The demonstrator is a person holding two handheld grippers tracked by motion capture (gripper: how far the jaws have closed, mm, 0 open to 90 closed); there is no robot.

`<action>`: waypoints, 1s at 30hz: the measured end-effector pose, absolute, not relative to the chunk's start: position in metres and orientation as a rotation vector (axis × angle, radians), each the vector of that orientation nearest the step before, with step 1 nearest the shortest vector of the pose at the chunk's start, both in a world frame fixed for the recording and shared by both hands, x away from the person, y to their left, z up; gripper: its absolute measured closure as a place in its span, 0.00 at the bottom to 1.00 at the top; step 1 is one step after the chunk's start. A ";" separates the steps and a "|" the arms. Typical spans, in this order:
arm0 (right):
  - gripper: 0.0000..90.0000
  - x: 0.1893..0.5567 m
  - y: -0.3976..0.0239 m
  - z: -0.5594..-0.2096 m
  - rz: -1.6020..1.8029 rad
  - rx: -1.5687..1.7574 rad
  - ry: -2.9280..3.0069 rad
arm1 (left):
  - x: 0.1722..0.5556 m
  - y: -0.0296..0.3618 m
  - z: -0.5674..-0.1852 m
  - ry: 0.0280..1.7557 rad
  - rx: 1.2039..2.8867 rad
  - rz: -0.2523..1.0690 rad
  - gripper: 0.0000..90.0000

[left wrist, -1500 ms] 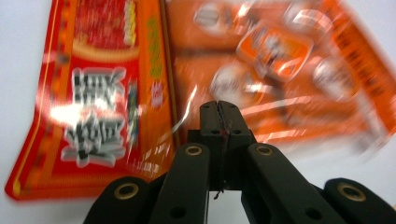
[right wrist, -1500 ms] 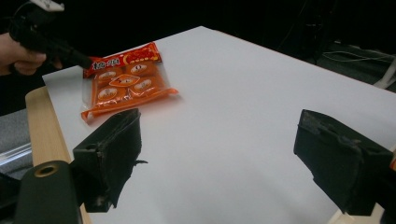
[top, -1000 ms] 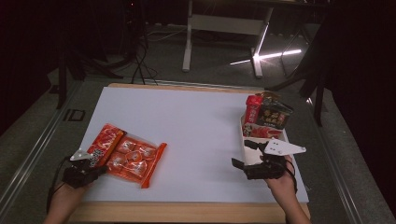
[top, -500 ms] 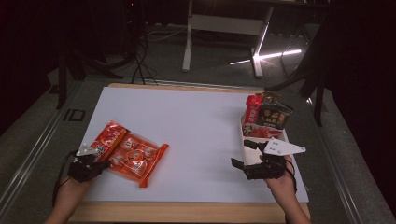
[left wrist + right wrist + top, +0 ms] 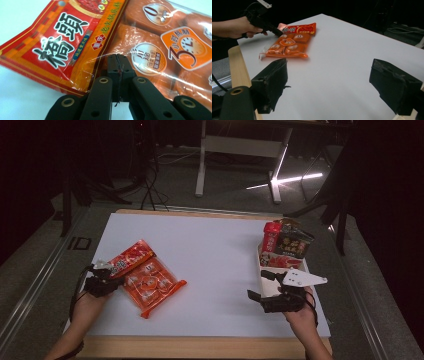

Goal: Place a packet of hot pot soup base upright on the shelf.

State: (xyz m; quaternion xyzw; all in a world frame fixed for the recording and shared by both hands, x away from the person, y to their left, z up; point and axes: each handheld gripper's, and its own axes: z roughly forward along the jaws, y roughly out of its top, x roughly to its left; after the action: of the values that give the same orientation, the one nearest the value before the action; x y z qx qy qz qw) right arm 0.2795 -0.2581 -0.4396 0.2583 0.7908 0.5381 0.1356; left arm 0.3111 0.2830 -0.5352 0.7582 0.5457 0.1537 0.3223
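Since a second ago the left gripper [image 5: 116, 279], clamped on the clear orange snack multipack's [image 5: 151, 285] edge, dragged it rightward; right gripper [image 5: 259, 286] waits, jaws wide apart.

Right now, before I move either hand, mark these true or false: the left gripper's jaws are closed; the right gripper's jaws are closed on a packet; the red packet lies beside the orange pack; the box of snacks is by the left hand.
1. The left gripper has its jaws closed. True: they meet at the clear edge of the orange pack.
2. The right gripper grips a packet. False: its jaws stand wide apart over bare white table.
3. The red packet lies beside the orange pack. True.
4. The box of snacks sits by the left hand. False: it stands just beyond the right gripper.
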 end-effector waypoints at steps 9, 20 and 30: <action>0.17 0.279 -0.260 -0.440 1.559 0.758 2.289 | 0.307 0.284 -0.535 1.449 1.954 0.386 1.00; 0.17 0.278 -0.257 -0.440 1.532 0.735 2.301 | 0.304 0.278 -0.538 1.477 1.961 0.388 1.00; 0.17 0.279 -0.254 -0.441 1.530 0.726 2.314 | 0.330 0.262 -0.538 1.442 1.967 0.328 1.00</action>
State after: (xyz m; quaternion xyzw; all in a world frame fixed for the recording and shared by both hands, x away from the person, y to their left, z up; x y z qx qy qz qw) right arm 0.2793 -0.2536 -0.4413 0.2507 0.7994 0.5285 0.1369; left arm 0.3303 0.2624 -0.5381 0.7535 0.5523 0.1255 0.3338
